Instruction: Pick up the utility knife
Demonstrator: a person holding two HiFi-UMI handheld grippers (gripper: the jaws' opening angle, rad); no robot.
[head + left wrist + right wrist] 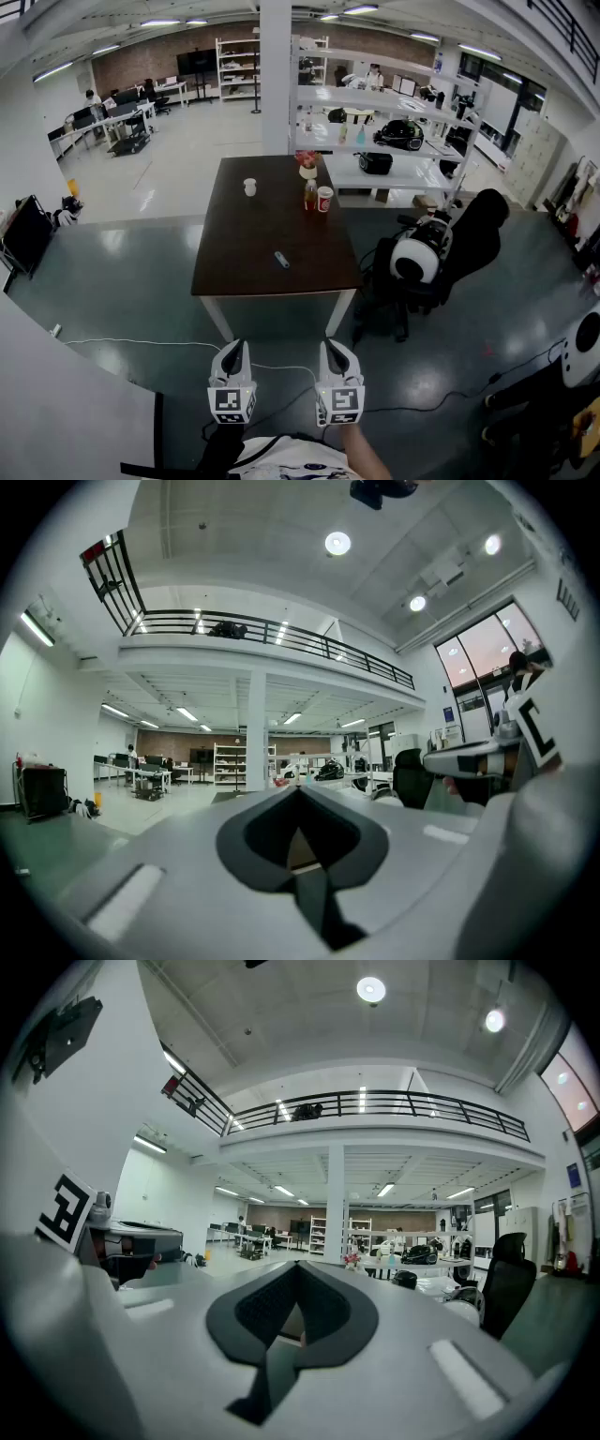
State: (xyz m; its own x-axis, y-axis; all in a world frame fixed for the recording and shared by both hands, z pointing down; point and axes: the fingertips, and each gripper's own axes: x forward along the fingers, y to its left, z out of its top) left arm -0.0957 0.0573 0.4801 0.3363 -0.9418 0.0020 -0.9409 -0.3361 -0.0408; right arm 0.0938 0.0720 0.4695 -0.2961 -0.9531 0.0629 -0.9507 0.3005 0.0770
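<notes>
The utility knife (281, 260), a small grey-blue thing, lies on the dark brown table (244, 244) near its front edge. Both grippers hang well short of the table, side by side over the floor. My left gripper (235, 349) and my right gripper (336, 348) point level toward the table, each with its jaws together and nothing between them. In the left gripper view the left gripper (300, 794) shows shut with the table far beyond. The right gripper (302, 1269) looks the same in its own view.
At the table's far end stand a white cup (249, 187), a bottle (309, 193), a red cup (324, 199) and flowers (307, 160). A black chair (450, 248) stands right of the table. White shelves (394, 141) lie behind. A cable (141, 343) runs across the floor.
</notes>
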